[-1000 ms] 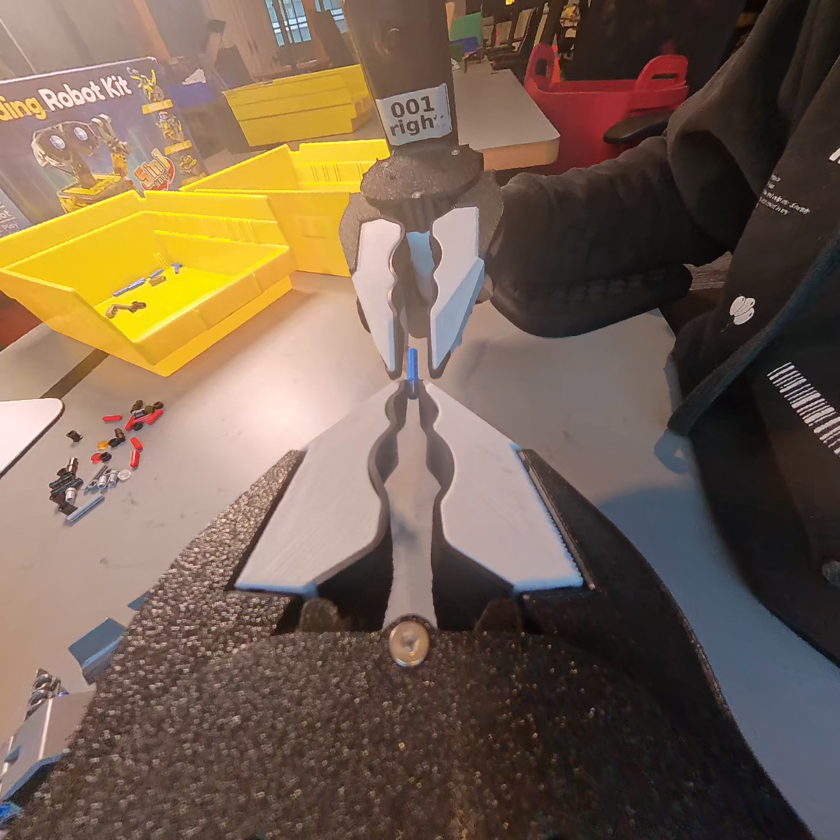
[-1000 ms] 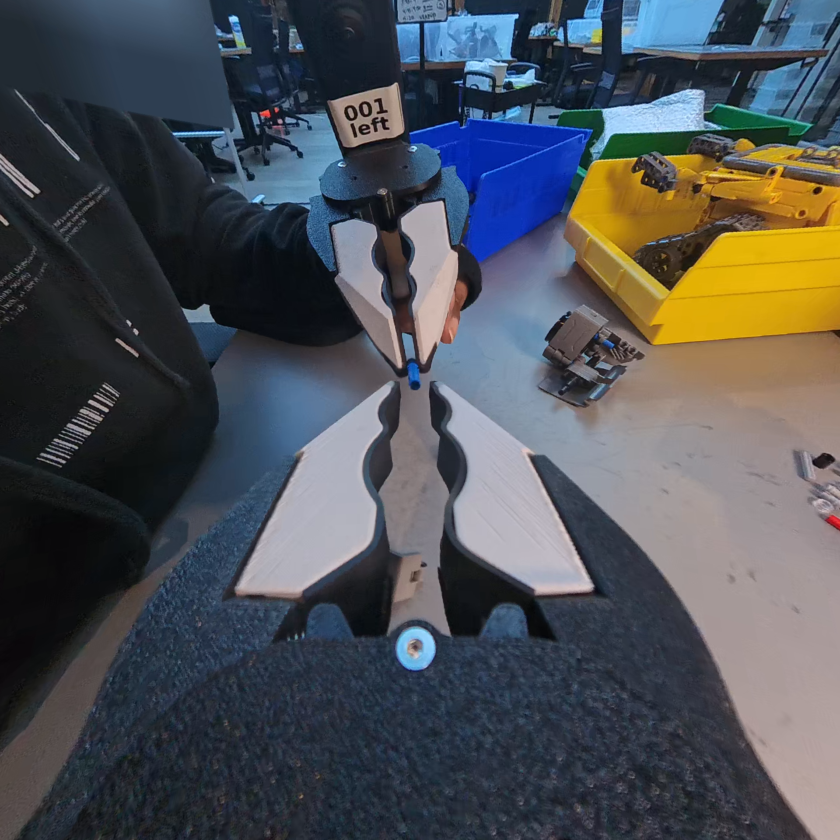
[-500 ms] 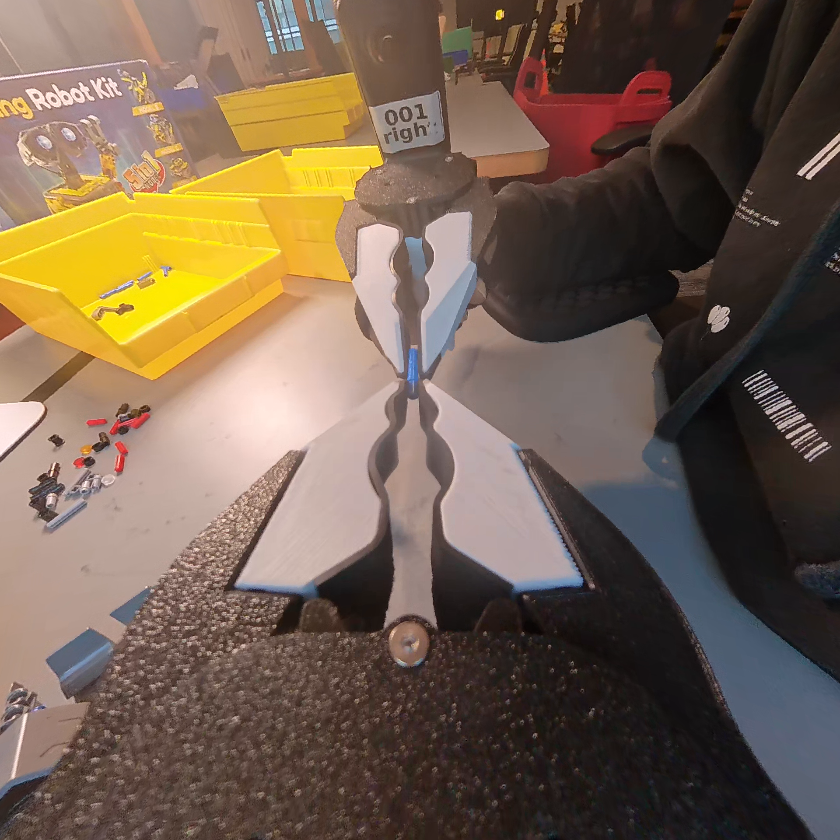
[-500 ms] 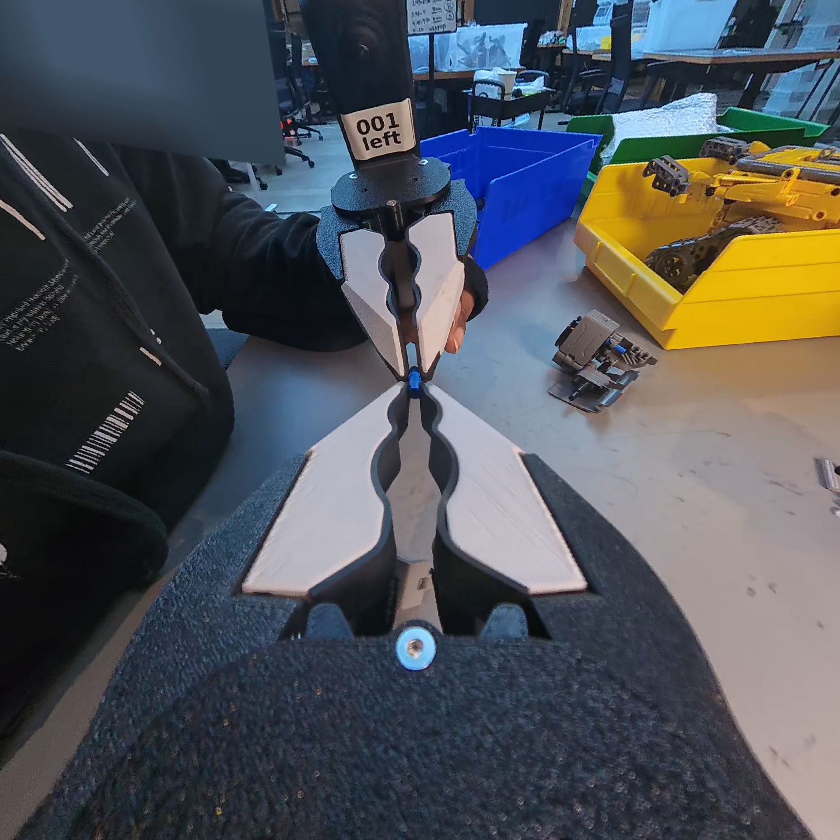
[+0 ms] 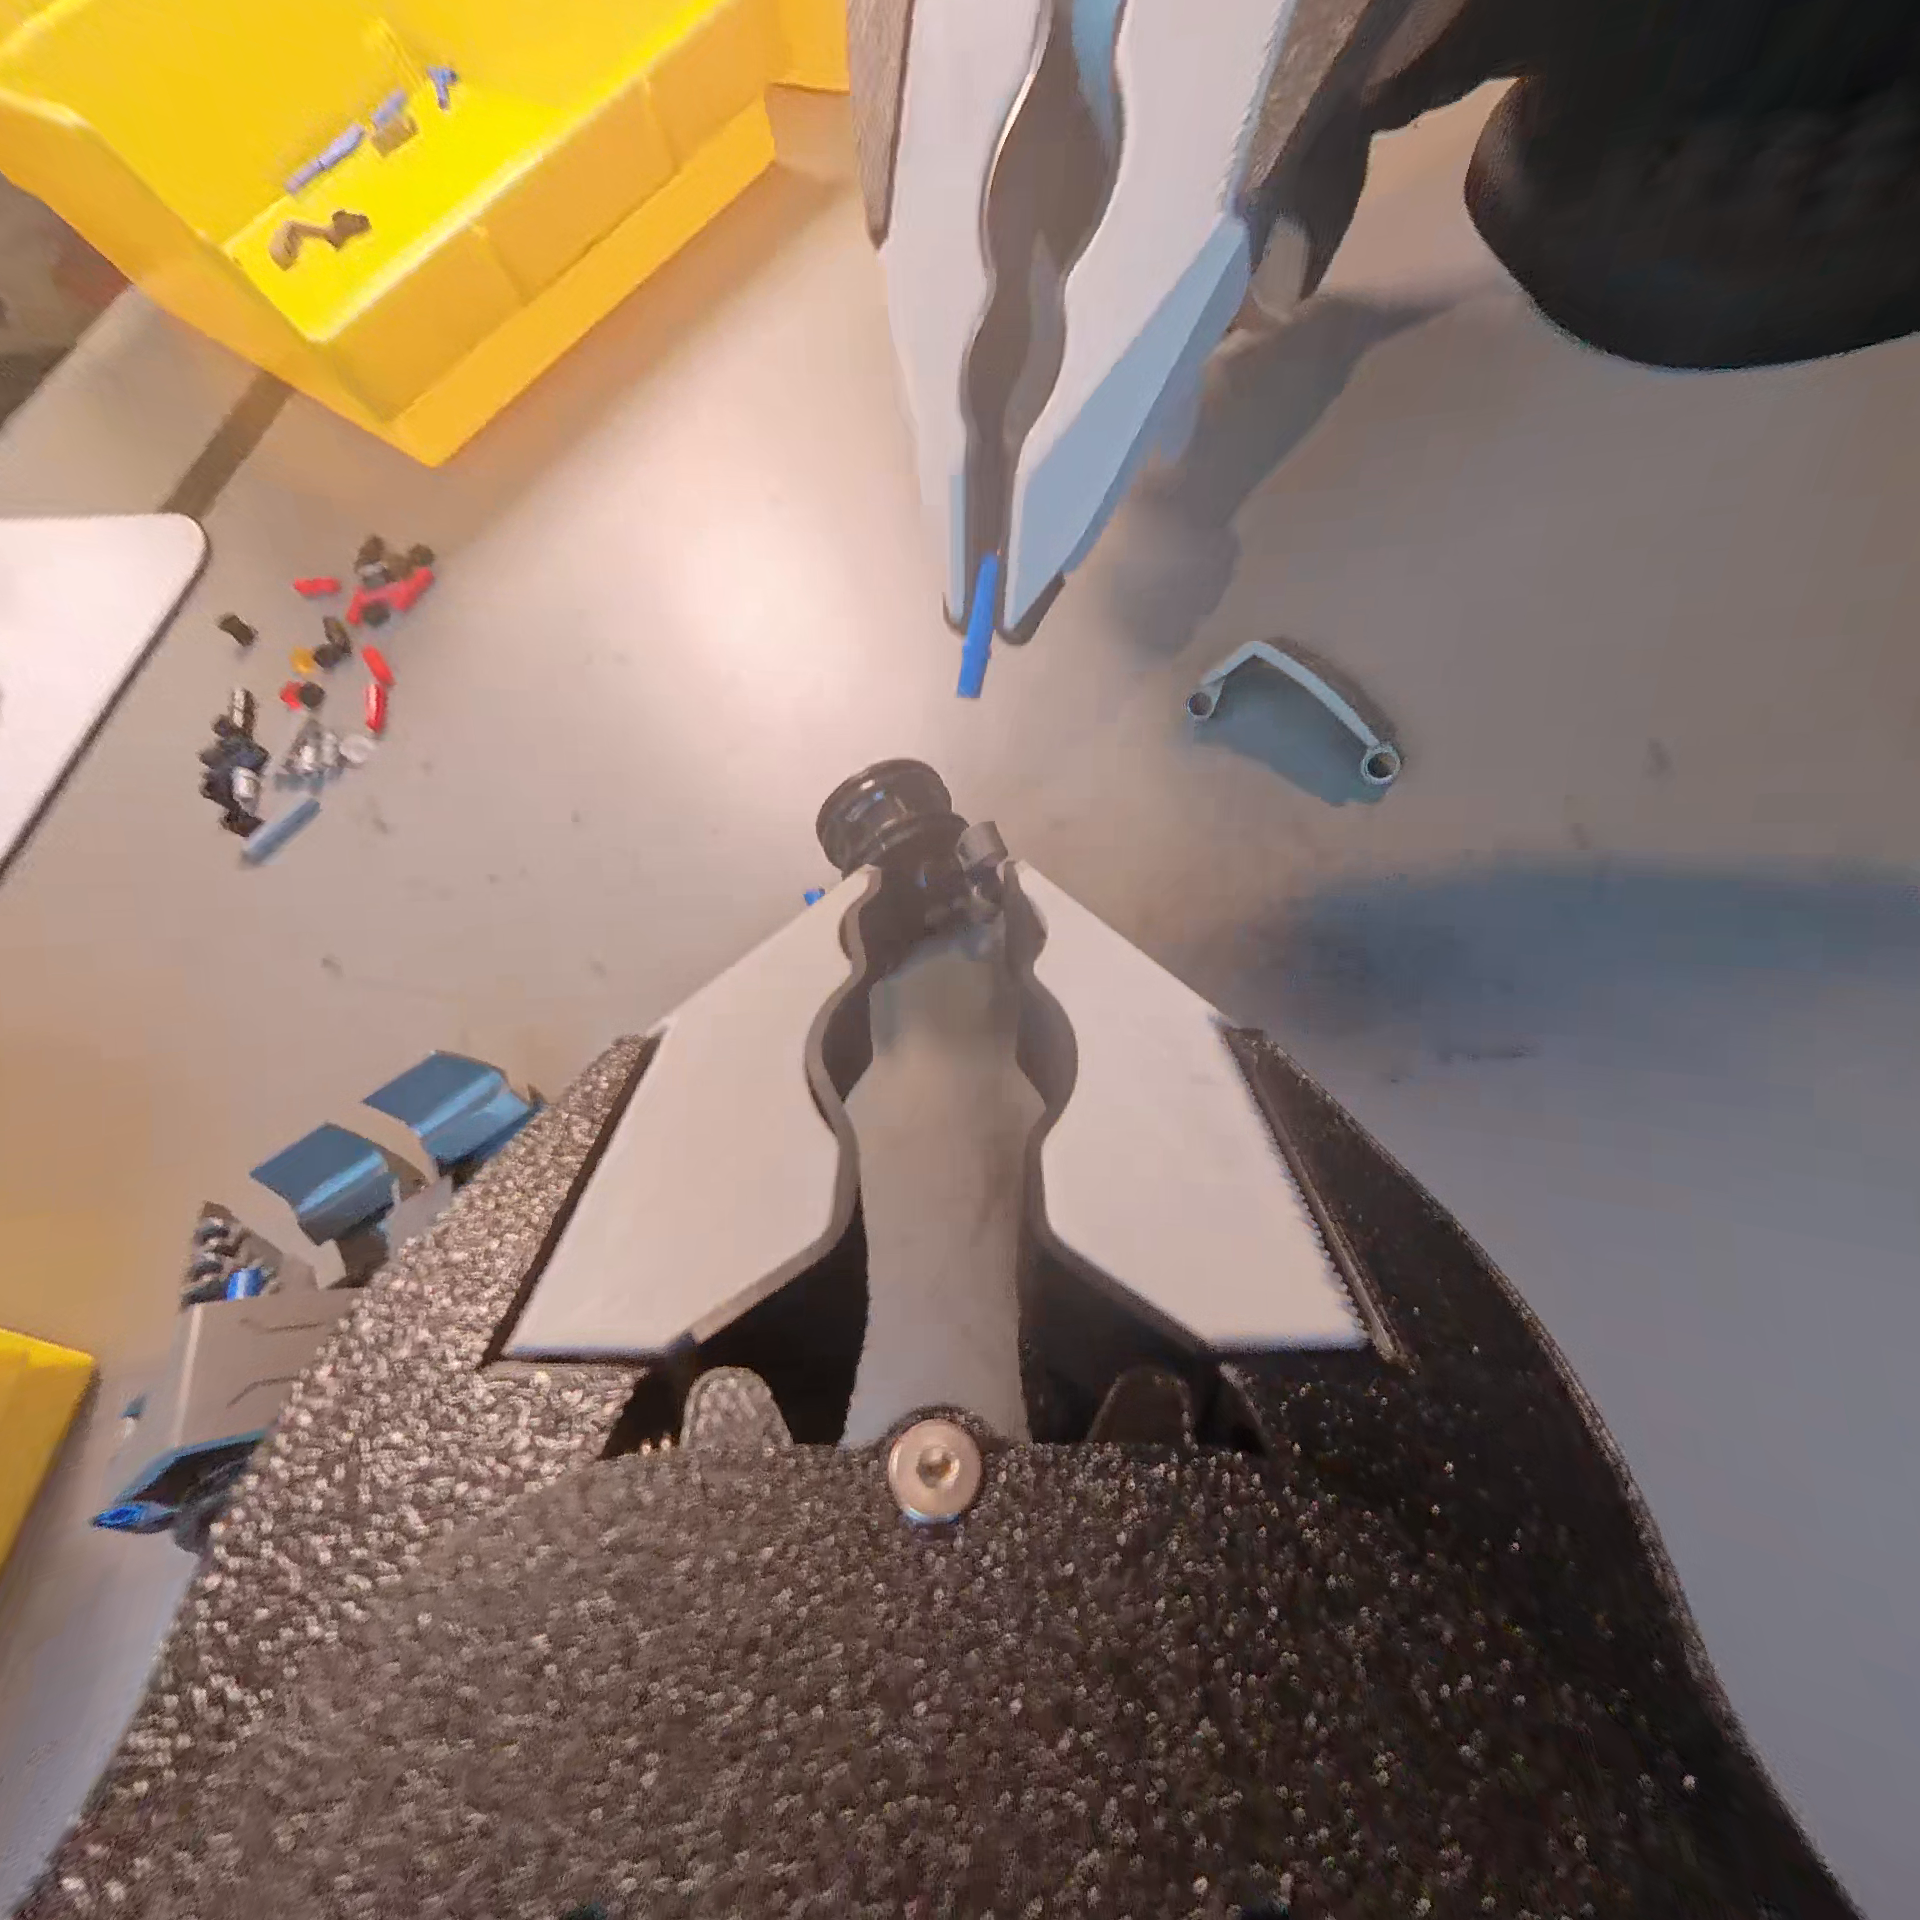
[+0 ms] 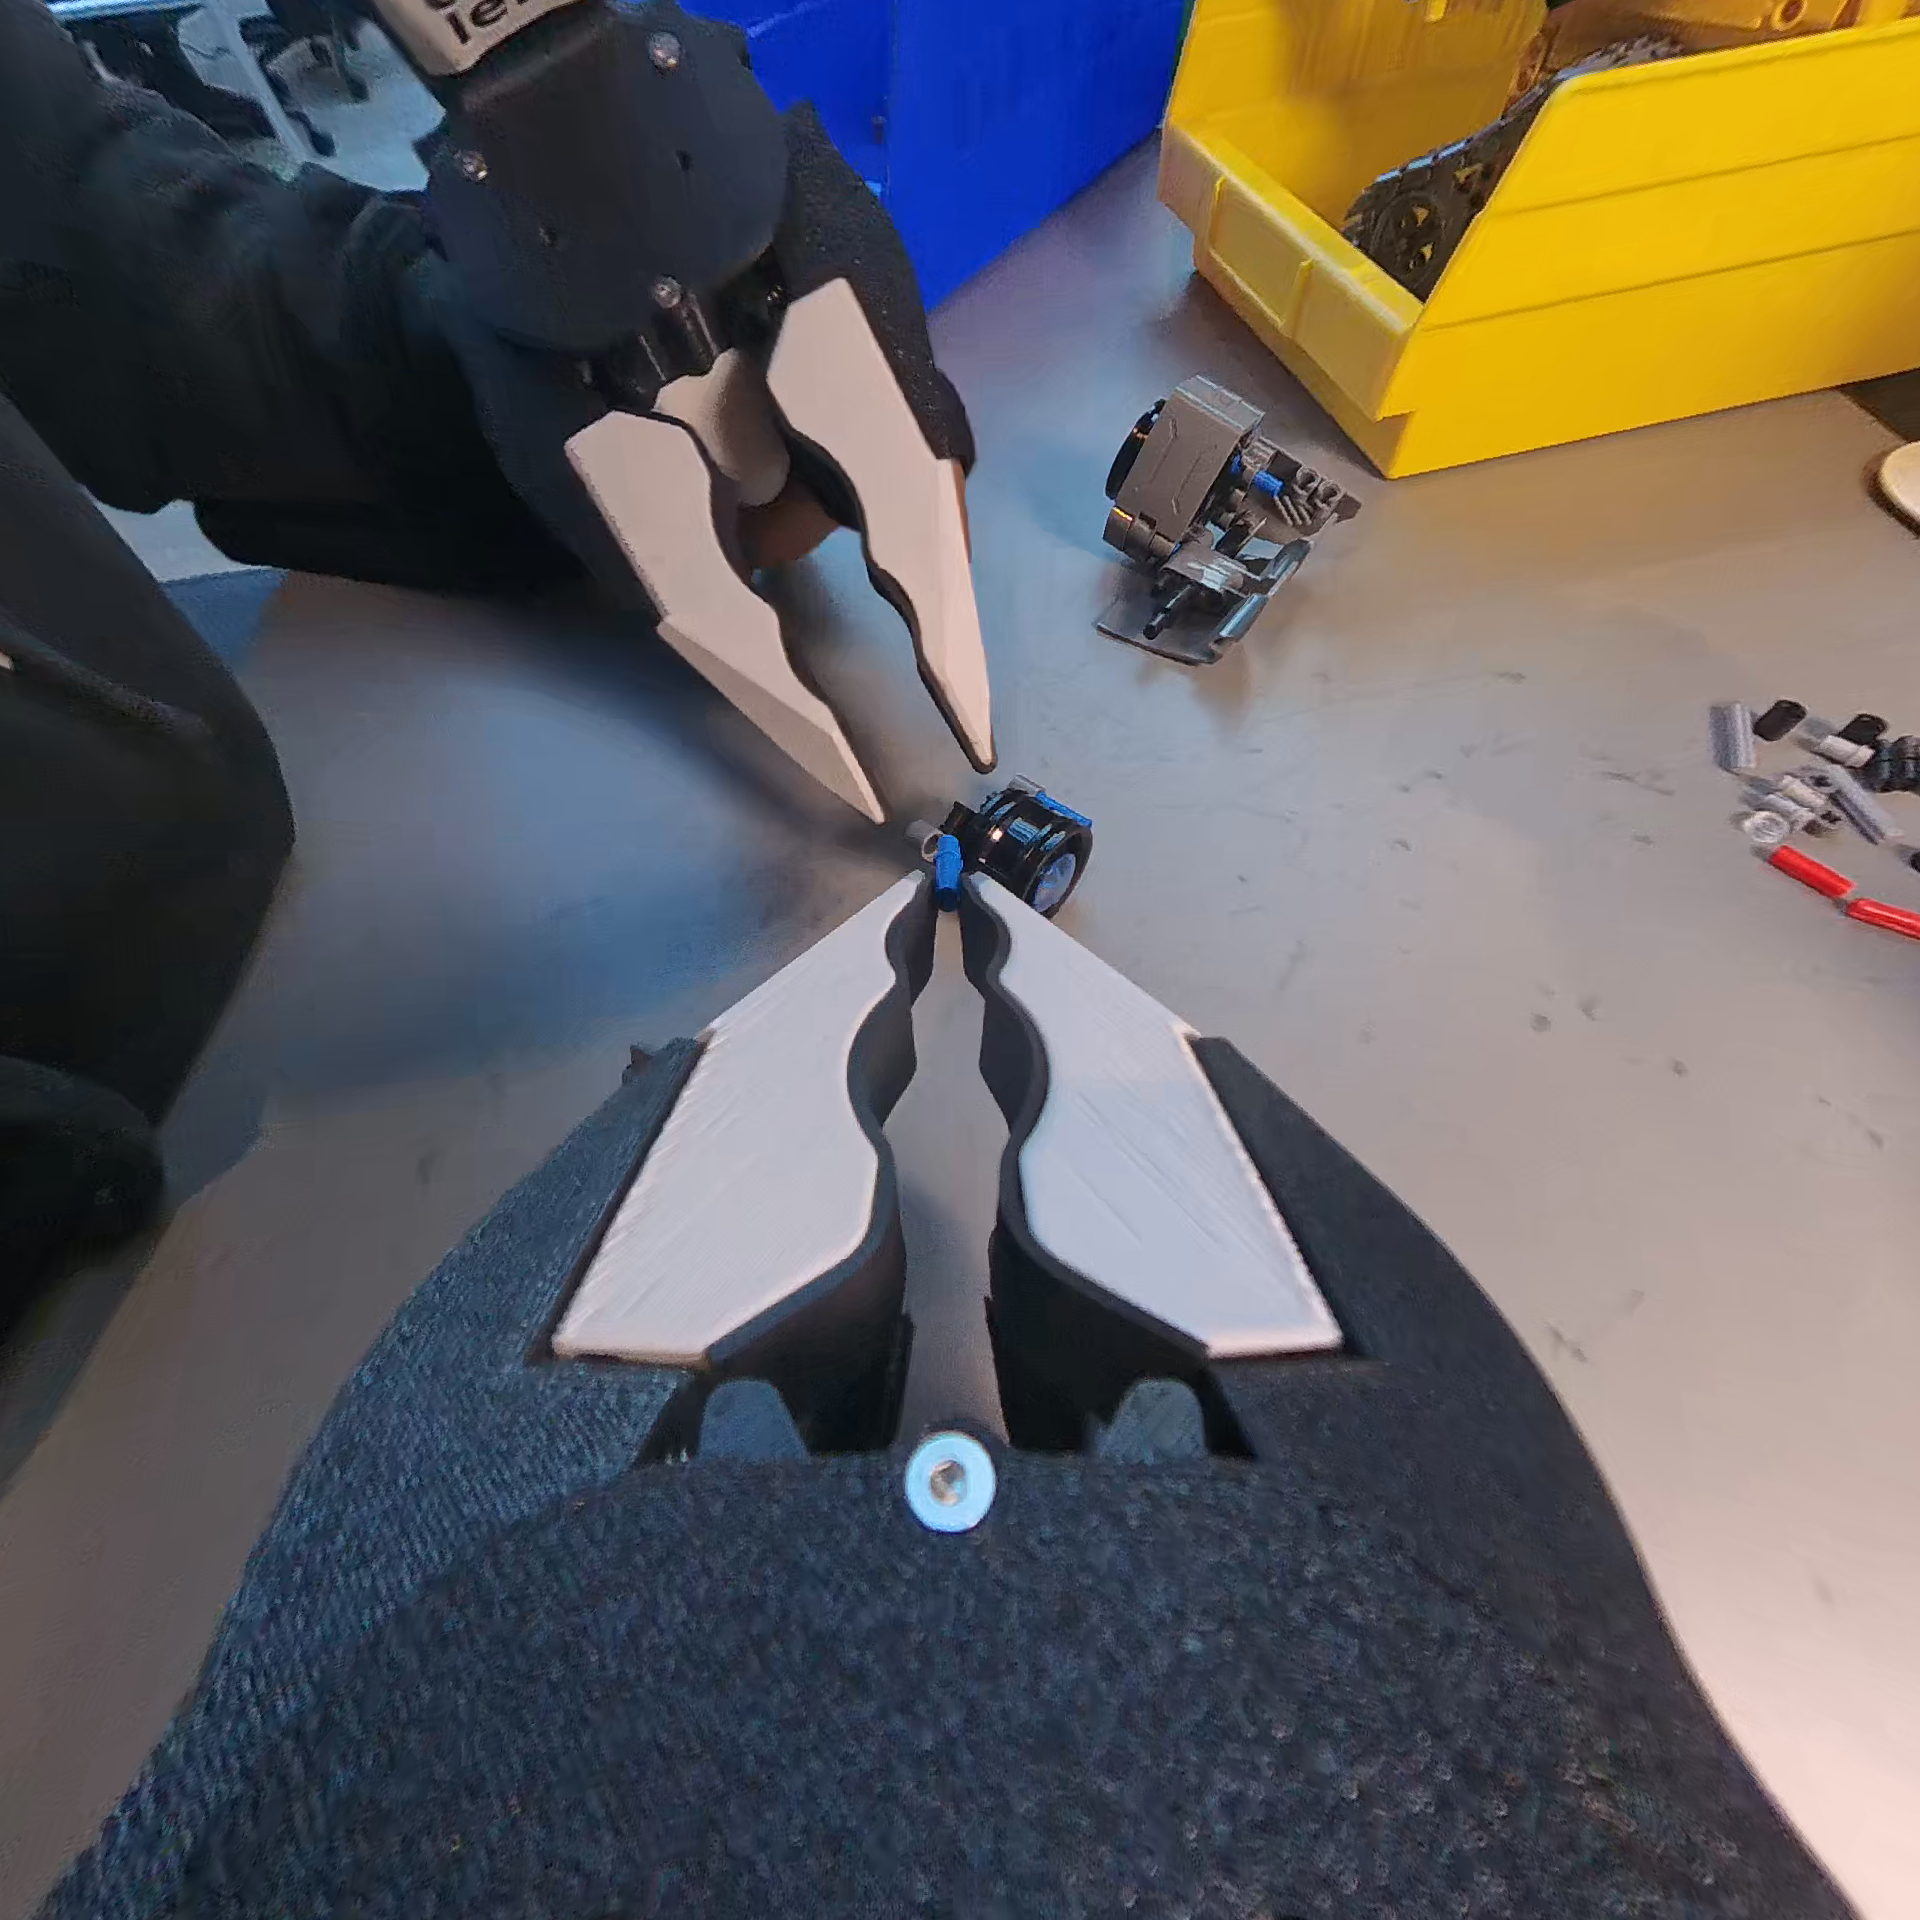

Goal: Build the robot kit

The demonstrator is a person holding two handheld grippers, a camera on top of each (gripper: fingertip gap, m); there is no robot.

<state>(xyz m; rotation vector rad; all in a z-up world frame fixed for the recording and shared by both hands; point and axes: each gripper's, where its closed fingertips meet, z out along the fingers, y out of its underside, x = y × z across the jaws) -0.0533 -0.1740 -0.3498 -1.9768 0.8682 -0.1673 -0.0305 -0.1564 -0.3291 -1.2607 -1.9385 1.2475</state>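
My right gripper (image 6: 945, 885) is shut on a small blue pin (image 6: 945, 860), which sticks out past its tips. In the left wrist view the right gripper (image 5: 992, 623) hangs point-down over the grey table with the blue pin (image 5: 975, 634) in it. My left gripper (image 5: 935, 878) is open and low over the table. A small black wheel with a grey connector (image 5: 885, 819) lies at its tips. In the right wrist view the left gripper (image 6: 930, 784) stands open just behind the black wheel (image 6: 1029, 844), and the pin sits right beside the wheel.
A yellow bin (image 5: 582, 208) with a few parts, a heap of small red and black pieces (image 5: 312, 686), a grey curved part (image 5: 1299, 727) and blue-grey panels (image 5: 395, 1143) lie around. The right wrist view shows a yellow bin (image 6: 1662, 332), a blue bin (image 6: 987, 125), a grey sub-assembly (image 6: 1205, 520) and loose pins (image 6: 1829, 790). The left gripper's tips are roughly 5 cm from the right gripper's.
My left gripper let go of the blue pin and opened, and my right gripper now holds it alone. Both grippers dropped down to the black wheel on the table.
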